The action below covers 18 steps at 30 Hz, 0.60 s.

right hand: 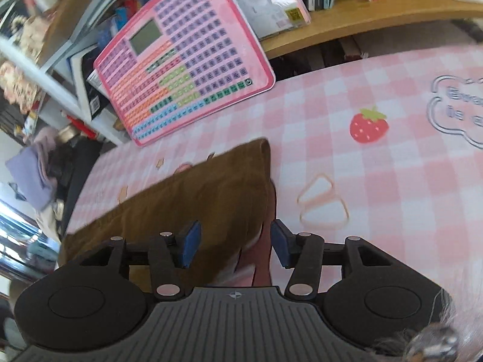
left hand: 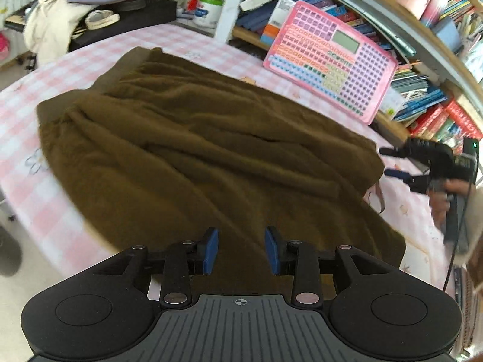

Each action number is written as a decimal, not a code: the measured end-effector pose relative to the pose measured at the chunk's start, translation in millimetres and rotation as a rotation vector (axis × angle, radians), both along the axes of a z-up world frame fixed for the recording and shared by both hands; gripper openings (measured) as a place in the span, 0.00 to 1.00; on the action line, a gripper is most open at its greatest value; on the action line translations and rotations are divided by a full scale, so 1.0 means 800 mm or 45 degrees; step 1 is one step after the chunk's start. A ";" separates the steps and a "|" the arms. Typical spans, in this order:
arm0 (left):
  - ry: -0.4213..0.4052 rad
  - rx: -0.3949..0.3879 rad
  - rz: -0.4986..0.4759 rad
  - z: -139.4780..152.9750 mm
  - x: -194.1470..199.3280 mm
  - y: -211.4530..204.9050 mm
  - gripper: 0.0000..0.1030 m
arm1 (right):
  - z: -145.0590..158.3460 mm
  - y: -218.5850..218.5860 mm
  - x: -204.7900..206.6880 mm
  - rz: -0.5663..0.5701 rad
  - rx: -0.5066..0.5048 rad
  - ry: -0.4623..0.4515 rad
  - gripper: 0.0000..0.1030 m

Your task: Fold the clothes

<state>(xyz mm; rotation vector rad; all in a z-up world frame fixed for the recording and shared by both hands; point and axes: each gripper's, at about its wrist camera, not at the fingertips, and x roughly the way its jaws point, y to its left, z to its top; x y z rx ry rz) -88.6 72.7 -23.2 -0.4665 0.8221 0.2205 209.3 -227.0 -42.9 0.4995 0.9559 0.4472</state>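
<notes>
A dark olive-brown garment with an elastic waistband at its far left end lies spread and wrinkled on the pink checked tablecloth. My left gripper is open and empty, hovering over the garment's near edge. My right gripper is open over the garment's right edge, where a pinkish inner lining shows between the jaws. The right gripper also shows in the left wrist view, open beside the garment's right side.
A pink keyboard toy leans against a bookshelf behind the table; it also shows in the right wrist view. A black case with piled clothes sits at the far left. The cloth has a strawberry print.
</notes>
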 end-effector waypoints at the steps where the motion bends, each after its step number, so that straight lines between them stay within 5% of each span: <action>1: 0.007 0.006 0.019 0.001 -0.003 0.000 0.33 | -0.002 0.002 0.008 0.009 0.008 0.005 0.47; 8: 0.049 0.040 0.095 0.005 -0.016 -0.009 0.33 | -0.010 0.024 0.047 0.065 -0.049 -0.044 0.45; 10: 0.052 0.044 0.107 0.006 -0.016 -0.011 0.33 | -0.011 0.037 0.052 0.115 -0.118 -0.054 0.15; 13: 0.045 0.052 0.119 0.008 -0.013 -0.013 0.33 | 0.000 0.053 0.047 0.255 -0.165 -0.085 0.08; 18: 0.044 0.054 0.126 0.010 -0.010 -0.016 0.33 | 0.097 0.038 0.009 0.405 0.230 -0.332 0.08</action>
